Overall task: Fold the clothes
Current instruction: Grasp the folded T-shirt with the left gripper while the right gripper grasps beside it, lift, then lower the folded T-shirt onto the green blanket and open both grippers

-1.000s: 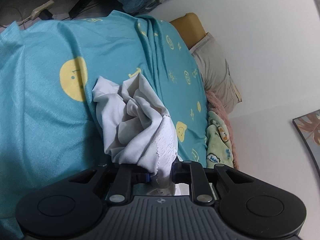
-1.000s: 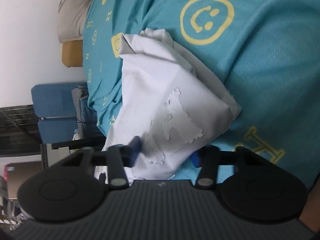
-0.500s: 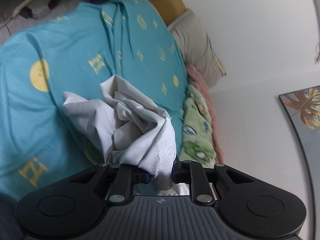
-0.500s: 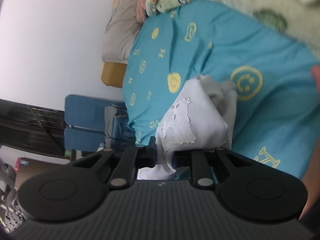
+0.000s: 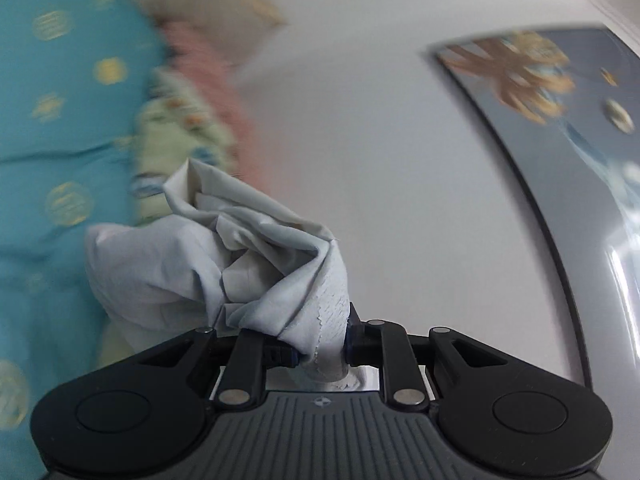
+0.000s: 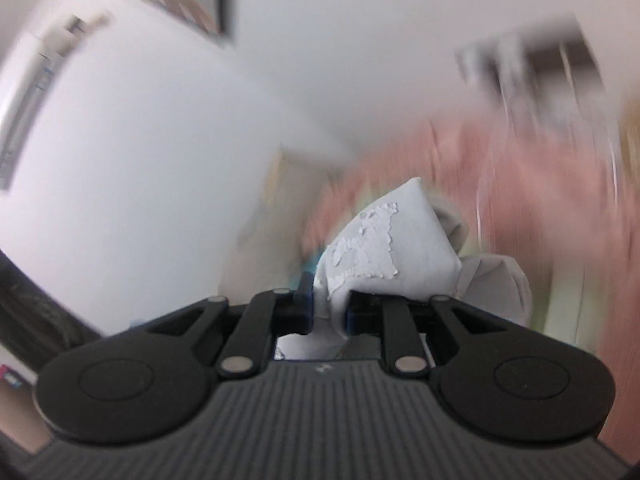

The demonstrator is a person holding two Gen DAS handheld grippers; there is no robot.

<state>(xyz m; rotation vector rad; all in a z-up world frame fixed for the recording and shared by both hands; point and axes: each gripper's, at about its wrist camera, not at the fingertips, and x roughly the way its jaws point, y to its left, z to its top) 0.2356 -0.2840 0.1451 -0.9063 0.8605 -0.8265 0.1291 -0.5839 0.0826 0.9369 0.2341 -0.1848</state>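
Left wrist view shows the left gripper (image 5: 322, 350) clamped on a bunched edge of the white garment (image 5: 224, 268), which hangs forward over the teal bedspread (image 5: 60, 128). The right gripper (image 6: 330, 312) pinches another edge, so spreading apart comes next, I'd guess.

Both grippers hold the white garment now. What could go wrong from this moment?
1. The left gripper pinches a thick bunch of the white garment, so a layer may slip out.
2. The right gripper grips only a thin edge, which may pull free.
3. The garment is crumpled, so it may not open flat.
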